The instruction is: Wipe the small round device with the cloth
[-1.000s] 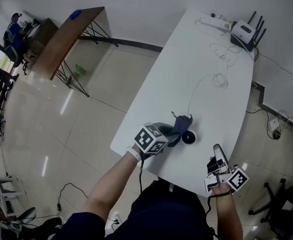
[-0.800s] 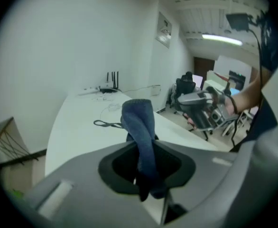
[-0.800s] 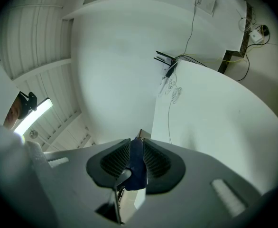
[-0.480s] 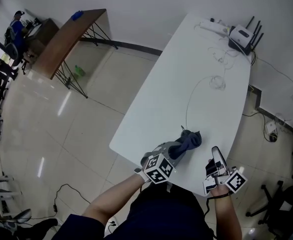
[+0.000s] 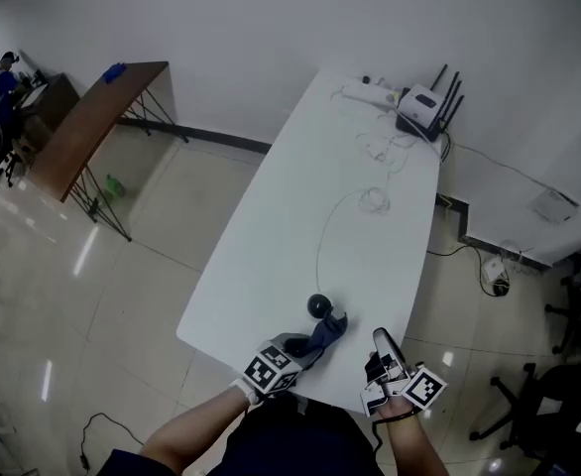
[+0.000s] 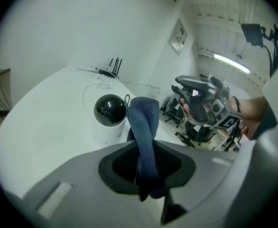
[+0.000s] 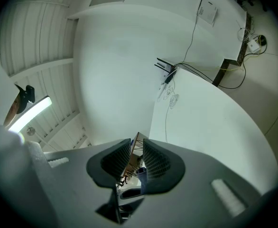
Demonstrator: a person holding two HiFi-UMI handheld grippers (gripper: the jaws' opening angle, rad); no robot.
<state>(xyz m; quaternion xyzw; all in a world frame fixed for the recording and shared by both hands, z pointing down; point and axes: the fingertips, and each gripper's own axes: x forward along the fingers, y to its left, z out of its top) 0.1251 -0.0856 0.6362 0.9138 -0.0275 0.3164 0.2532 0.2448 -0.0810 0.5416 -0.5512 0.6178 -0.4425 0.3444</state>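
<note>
The small round device (image 5: 319, 307), a black ball on a white base, stands near the front edge of the white table (image 5: 300, 196); it also shows in the left gripper view (image 6: 109, 110). My left gripper (image 5: 308, 345) is shut on a dark blue cloth (image 5: 329, 327), which hangs just beside the device's near right side. The cloth (image 6: 146, 137) rises out of the jaws (image 6: 146, 163) in a folded strip. My right gripper (image 5: 381, 339) hovers off the table's front right corner, its ribbed pads (image 7: 155, 160) a narrow gap apart with nothing between them (image 7: 136, 148).
A thin white cable (image 5: 322, 236) runs from the device to the table's far end, where a router with antennas (image 5: 421, 99) and a power strip (image 5: 368, 92) sit. A brown table (image 5: 82, 122) stands at the left, office chairs (image 5: 528, 405) at the right.
The left gripper has drawn the cloth back off the device toward the table's front edge, so the black ball is uncovered. The right gripper has stayed by the front corner.
</note>
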